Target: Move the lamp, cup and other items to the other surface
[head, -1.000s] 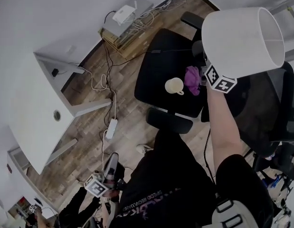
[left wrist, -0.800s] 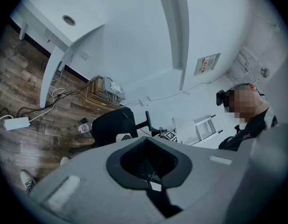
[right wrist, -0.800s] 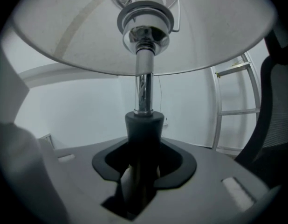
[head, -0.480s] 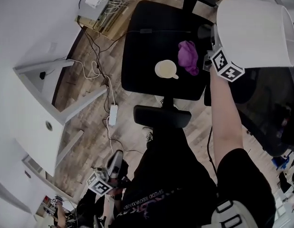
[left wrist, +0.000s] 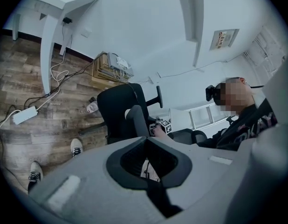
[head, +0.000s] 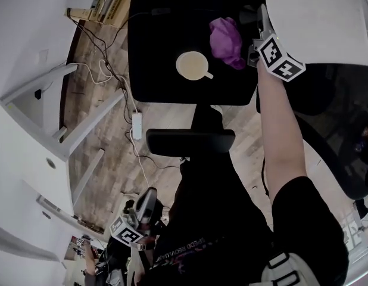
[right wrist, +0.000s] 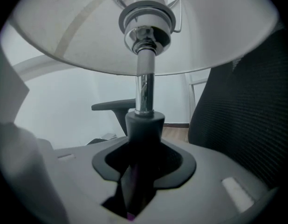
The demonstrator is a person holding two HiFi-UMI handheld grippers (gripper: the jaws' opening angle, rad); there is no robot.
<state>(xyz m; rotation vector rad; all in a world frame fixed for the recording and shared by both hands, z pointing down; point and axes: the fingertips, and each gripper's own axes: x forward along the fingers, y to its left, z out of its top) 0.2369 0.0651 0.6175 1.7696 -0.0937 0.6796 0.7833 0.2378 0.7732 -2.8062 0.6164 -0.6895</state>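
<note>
Head view: lamp (head: 327,16) held at 1 o'clock by right gripper (head: 259,30), shade over edge of black chair seat (head: 154,46). Cup (head: 193,65) and purple cloth (head: 225,40) seen on seat. Left gripper (head: 142,210) at 7 o'clock.
Left gripper view: fingers together, nothing held.
Right gripper view: fingers clamped on lamp stem (right wrist: 145,90). Long axis upright, 6 to 12, shade on top.

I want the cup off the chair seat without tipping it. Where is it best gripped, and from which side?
Probably the rim wall of the cup, from above, one jaw inside: it stands upright with its mouth open. Choose the side away from the handle and the purple cloth beside it.
</note>
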